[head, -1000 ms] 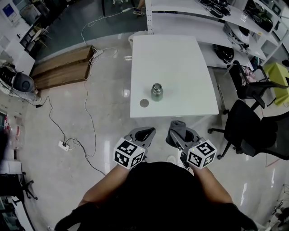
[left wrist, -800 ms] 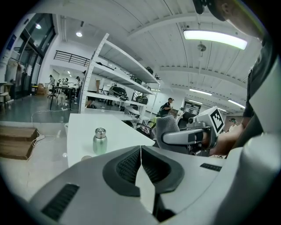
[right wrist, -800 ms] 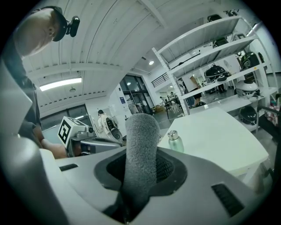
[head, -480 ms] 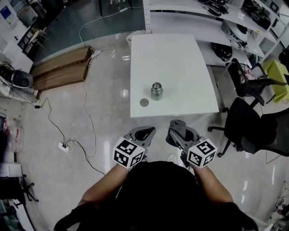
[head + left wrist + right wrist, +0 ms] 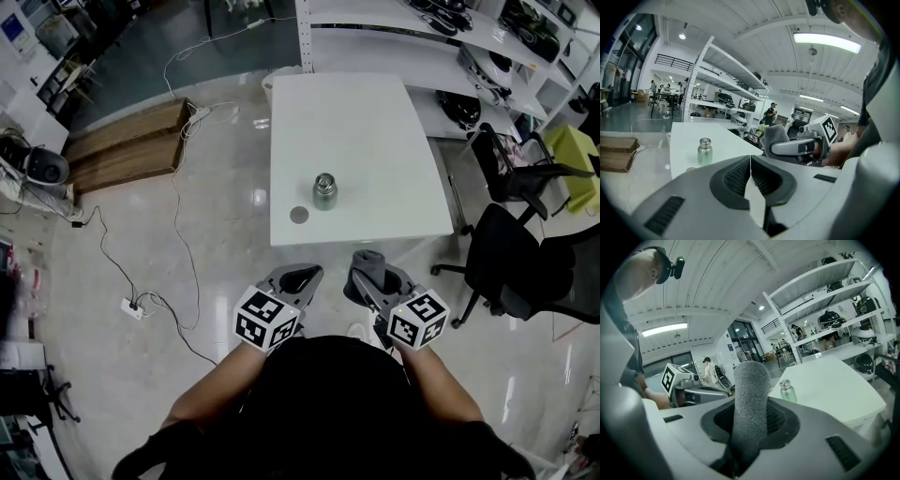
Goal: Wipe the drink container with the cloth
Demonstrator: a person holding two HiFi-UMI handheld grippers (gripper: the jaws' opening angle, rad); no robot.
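A small steel drink bottle (image 5: 324, 190) stands upright near the front edge of the white table (image 5: 375, 131), with a round lid (image 5: 299, 215) lying just to its left. It also shows as a small bottle (image 5: 704, 151) in the left gripper view and as a bottle (image 5: 787, 391) in the right gripper view. My left gripper (image 5: 302, 275) is held close to my body, well short of the table, jaws shut and empty. Beside it, my right gripper (image 5: 373, 269) is shut on a rolled grey cloth (image 5: 751, 404), which sticks up between its jaws.
A black office chair (image 5: 516, 267) stands right of the table, another chair (image 5: 520, 173) behind it. White shelves (image 5: 422, 28) line the far side. Cables and a power strip (image 5: 131, 302) lie on the glossy floor at left, near flat wooden boards (image 5: 131, 141).
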